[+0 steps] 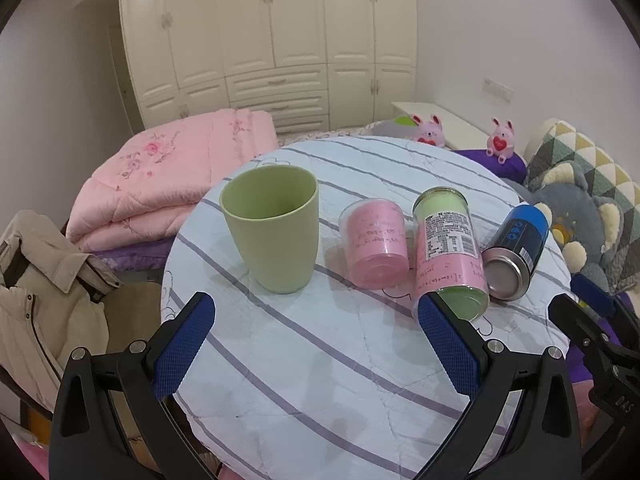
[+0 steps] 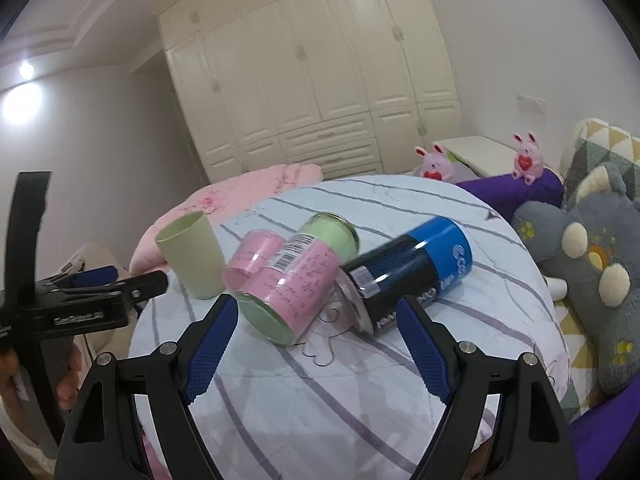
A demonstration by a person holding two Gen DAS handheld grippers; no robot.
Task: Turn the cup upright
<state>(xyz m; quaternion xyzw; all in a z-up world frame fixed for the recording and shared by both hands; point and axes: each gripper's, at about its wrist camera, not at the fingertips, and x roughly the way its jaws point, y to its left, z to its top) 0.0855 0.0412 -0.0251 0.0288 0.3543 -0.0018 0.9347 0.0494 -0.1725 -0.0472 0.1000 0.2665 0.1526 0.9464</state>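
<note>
A green cup [image 1: 274, 230] stands upright, mouth up, on the round striped table [image 1: 320, 360]; it also shows in the right wrist view [image 2: 192, 254]. A pink plastic cup [image 1: 376, 246] lies on its side next to it, also in the right wrist view [image 2: 252, 258]. My left gripper [image 1: 316, 340] is open and empty, just in front of the green cup. My right gripper [image 2: 314, 344] is open and empty, near the lying jar and can.
A pink-and-green jar [image 1: 448, 256] and a blue-black can [image 1: 516, 252] lie on their sides right of the cups. A pink quilt [image 1: 172, 172] lies behind the table, a jacket [image 1: 44, 292] at left, plush toys [image 2: 592, 264] at right.
</note>
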